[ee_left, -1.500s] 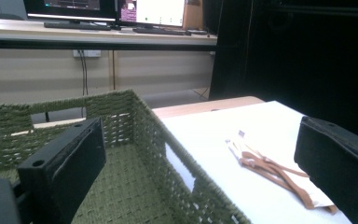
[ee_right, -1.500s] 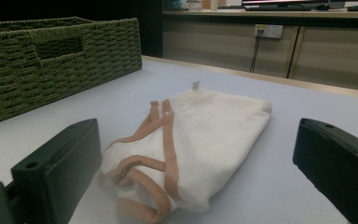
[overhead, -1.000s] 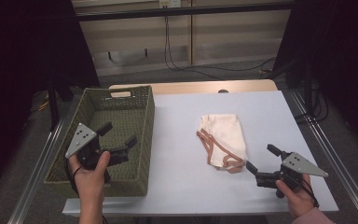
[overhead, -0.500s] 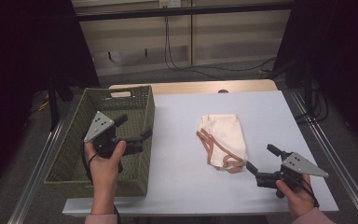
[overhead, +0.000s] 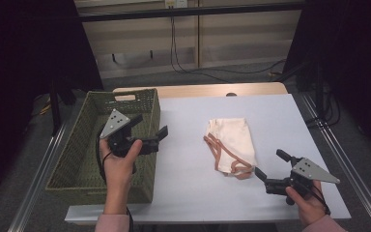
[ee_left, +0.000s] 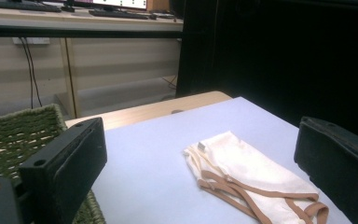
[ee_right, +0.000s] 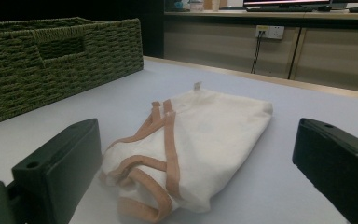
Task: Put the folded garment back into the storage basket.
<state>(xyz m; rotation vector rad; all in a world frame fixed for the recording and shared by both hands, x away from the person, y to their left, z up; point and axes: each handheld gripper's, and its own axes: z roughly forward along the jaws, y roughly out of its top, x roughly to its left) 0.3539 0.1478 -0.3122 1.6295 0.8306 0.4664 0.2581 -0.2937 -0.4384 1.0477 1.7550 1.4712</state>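
A folded cream cloth bag with tan straps (overhead: 232, 145) lies flat on the white table top (overhead: 183, 159), right of centre; it also shows in the left gripper view (ee_left: 247, 175) and the right gripper view (ee_right: 191, 140). My left gripper (overhead: 149, 126) hovers open above the right wall of the green woven basket (overhead: 84, 159), jaws pointing right toward the bag. At the table's near right, my right gripper (overhead: 271, 163) rests low, open, jaws aimed at the bag's strap end, a short gap away. Neither holds anything.
The basket (ee_right: 37, 56) stands at the table's left side, open on top. A wooden strip (overhead: 203, 90) borders the table's far edge. Metal rails (overhead: 343, 159) run along both sides. Cables hang on the back wall (overhead: 174, 29).
My left gripper has risen and moved right, from inside the basket to above its right wall. The right gripper and the bag have stayed in place.
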